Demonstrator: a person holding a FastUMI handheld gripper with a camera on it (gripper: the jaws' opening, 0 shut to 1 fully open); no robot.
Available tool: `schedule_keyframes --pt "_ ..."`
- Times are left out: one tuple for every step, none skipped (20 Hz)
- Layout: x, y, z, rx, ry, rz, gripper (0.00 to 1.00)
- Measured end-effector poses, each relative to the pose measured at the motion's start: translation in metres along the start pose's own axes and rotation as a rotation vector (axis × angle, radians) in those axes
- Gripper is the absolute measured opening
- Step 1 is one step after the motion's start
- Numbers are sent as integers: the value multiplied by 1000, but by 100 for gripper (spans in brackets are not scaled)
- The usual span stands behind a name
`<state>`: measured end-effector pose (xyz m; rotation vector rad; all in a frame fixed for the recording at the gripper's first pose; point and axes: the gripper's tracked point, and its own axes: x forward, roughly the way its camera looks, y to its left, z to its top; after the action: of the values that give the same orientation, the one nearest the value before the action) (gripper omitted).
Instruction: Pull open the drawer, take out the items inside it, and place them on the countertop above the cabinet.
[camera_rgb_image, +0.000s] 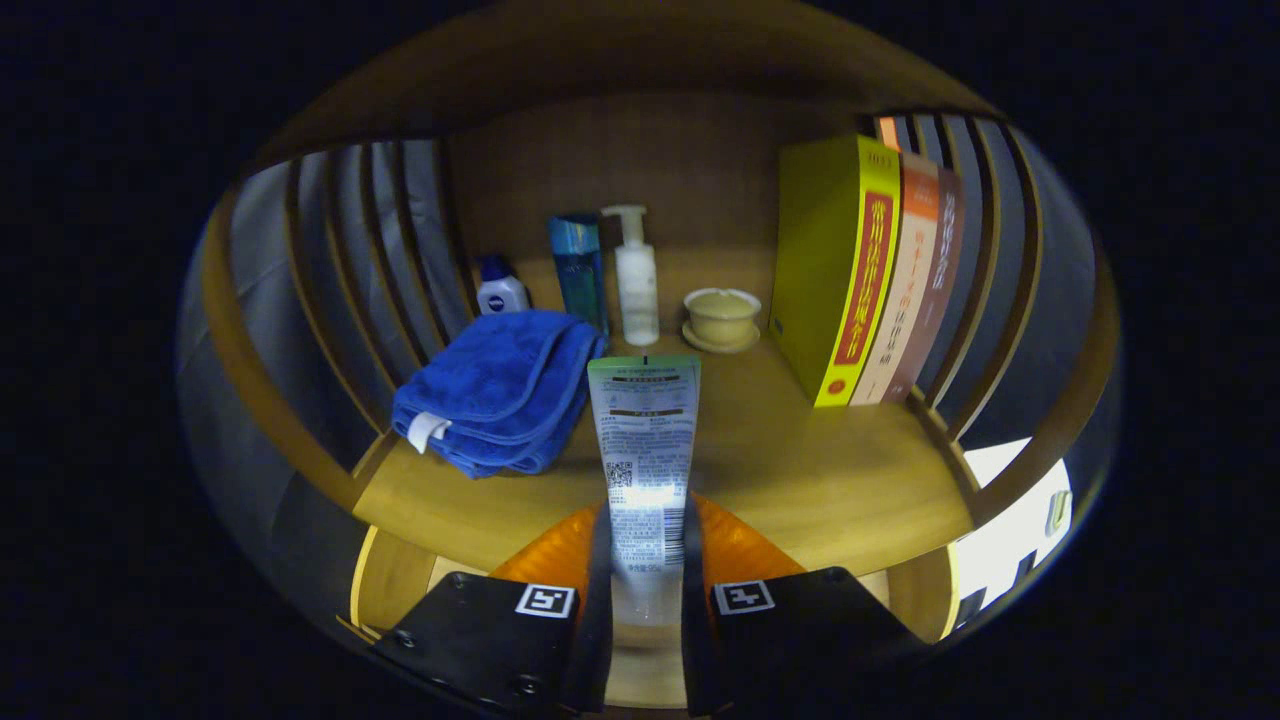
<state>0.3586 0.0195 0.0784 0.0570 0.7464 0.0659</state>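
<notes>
My gripper (645, 560) is shut on a white tube with a green end (645, 440), which stands up between the two fingers and points forward over the wooden countertop (800, 470). A folded blue towel (495, 390) lies on the countertop just left of the tube. Below the fingers, part of the open drawer's wooden edge (385, 580) shows.
At the back of the countertop stand a small white bottle with a blue cap (500, 290), a blue bottle (578, 265), a white pump bottle (635, 275) and a lidded cream cup on a saucer (721, 318). Three upright books (865, 270) stand at the right. Curved wooden slats enclose both sides.
</notes>
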Motion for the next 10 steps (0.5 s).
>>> schedule_keyframes --pt "7 -3 -2 4 8 -6 37" --pt "11 -4 -4 4 20 -10 37" --pt "15 -3 -6 0 31 -12 37" --pt "15 -3 -3 1 23 -12 37" --pt "21 -2 -4 -10 14 -20 38" --pt "23 -2 0 -25 0 -28 37" --pt "25 -2 2 -40 -8 -39 37" --pt "27 -1 4 -52 -12 -50 37" --pt "29 1 4 -63 -14 -56 38" --pt "31 2 4 -75 -14 -60 38"
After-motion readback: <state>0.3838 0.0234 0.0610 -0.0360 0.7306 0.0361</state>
